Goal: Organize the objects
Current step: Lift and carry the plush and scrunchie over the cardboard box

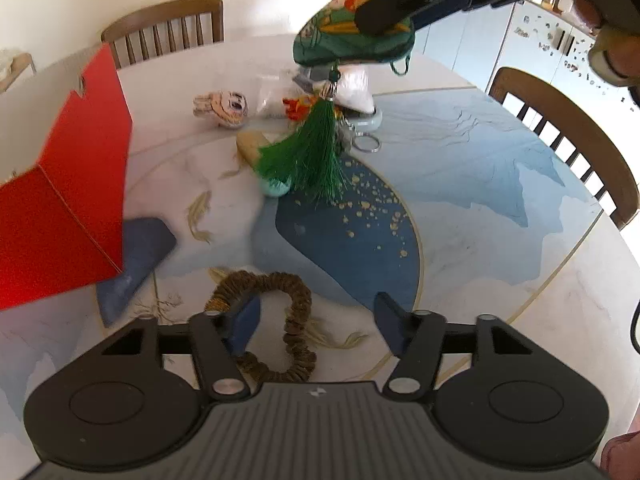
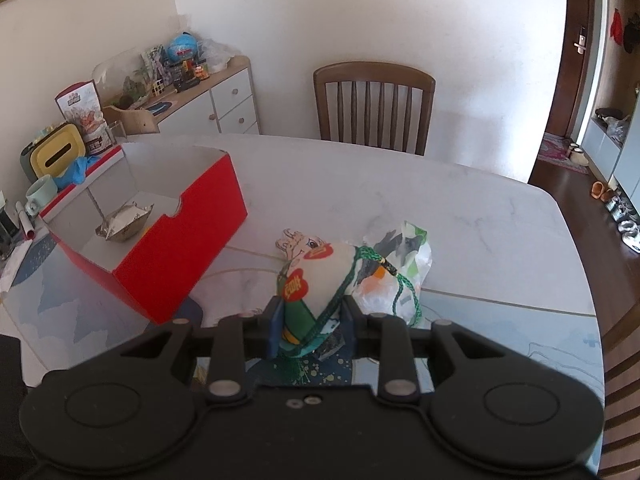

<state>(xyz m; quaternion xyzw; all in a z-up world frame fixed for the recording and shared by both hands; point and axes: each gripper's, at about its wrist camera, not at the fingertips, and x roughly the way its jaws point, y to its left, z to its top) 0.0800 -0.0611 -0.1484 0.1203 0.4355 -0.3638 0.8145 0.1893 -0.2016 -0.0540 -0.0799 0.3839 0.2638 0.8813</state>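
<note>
My right gripper (image 2: 310,330) is shut on a green embroidered sachet (image 2: 316,280) with a green tassel (image 1: 308,160) and holds it in the air above the table; the left wrist view also shows the sachet (image 1: 344,40). The red open box (image 2: 160,232) stands on the table to the left of it and holds a small silver pouch (image 2: 124,224). My left gripper (image 1: 316,320) is open and empty, low over a brown scrunchie (image 1: 280,320). The red box (image 1: 60,200) is at its left.
A cartoon figure (image 1: 224,106), a plastic bag (image 2: 396,264), a keyring (image 1: 366,142), a beige-and-mint item (image 1: 260,160) and a blue cloth (image 1: 136,256) lie on the patterned table (image 1: 480,200). Wooden chairs (image 2: 374,106) stand around it. A cluttered sideboard (image 2: 180,96) is far left.
</note>
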